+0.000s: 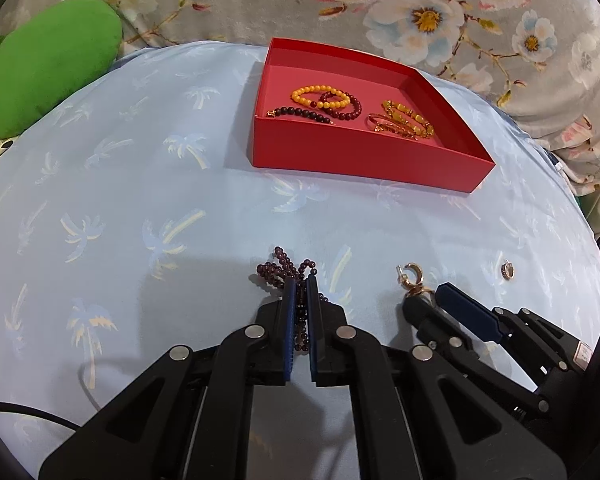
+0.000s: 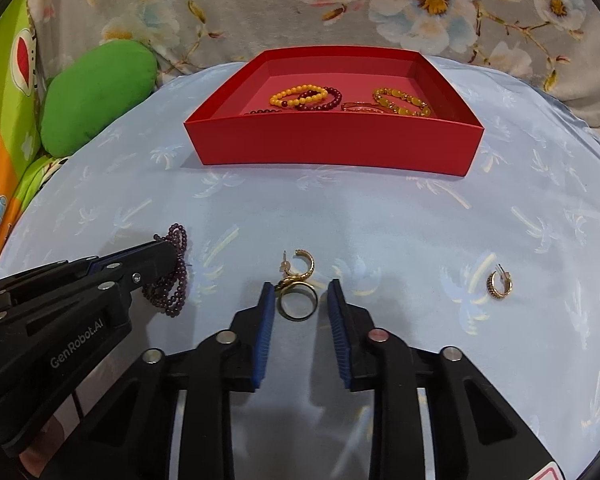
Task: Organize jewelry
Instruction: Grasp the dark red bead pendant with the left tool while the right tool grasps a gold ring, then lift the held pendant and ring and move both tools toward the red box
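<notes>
While clamped between the narrow jaws of the left gripper (image 1: 300,280), purple bead strand (image 1: 284,270) lies bunched on blue cloth (image 1: 140,200), probably for carrying to red box (image 1: 364,160) at 12 o'clock, already holding bracelets (image 1: 320,98). Right gripper (image 2: 298,292) with jaws wide, set around gold ring (image 2: 298,302), not touching. Hoop earring (image 2: 499,284) alone at 3 o'clock, well apart.

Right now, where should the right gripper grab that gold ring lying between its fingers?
Close the right gripper across the gold ring's plain band, coming from above with the fingers on its left and right. It lies flat on the cloth, and its twisted top touches the hoop earring, so grip lower.
</notes>
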Action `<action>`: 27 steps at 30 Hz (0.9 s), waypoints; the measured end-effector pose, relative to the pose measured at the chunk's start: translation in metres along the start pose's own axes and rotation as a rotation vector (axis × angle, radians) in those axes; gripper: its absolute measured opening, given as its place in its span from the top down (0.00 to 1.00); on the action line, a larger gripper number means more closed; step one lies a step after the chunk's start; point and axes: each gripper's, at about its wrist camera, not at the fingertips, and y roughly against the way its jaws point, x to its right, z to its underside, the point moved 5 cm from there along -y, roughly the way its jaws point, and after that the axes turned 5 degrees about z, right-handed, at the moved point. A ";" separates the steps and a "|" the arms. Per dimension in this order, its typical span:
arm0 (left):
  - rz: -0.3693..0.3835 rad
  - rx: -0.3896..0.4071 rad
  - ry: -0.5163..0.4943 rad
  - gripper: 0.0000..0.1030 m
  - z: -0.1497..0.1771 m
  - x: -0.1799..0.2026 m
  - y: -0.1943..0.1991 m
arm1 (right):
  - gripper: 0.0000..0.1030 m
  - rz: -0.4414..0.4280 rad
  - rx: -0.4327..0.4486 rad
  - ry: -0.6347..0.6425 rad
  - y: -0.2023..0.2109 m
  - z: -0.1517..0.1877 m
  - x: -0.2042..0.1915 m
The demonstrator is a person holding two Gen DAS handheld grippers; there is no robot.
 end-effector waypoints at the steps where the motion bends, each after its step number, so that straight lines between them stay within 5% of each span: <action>1: -0.001 0.000 -0.001 0.95 0.000 0.000 0.000 | 0.79 -0.003 0.000 -0.007 0.000 0.000 0.002; 15: 0.006 0.012 -0.030 0.95 0.002 0.021 0.016 | 0.80 -0.025 0.028 -0.056 0.028 0.000 0.014; 27: 0.014 0.095 -0.081 0.95 -0.034 0.046 0.043 | 0.80 -0.006 0.122 -0.069 0.060 -0.041 0.039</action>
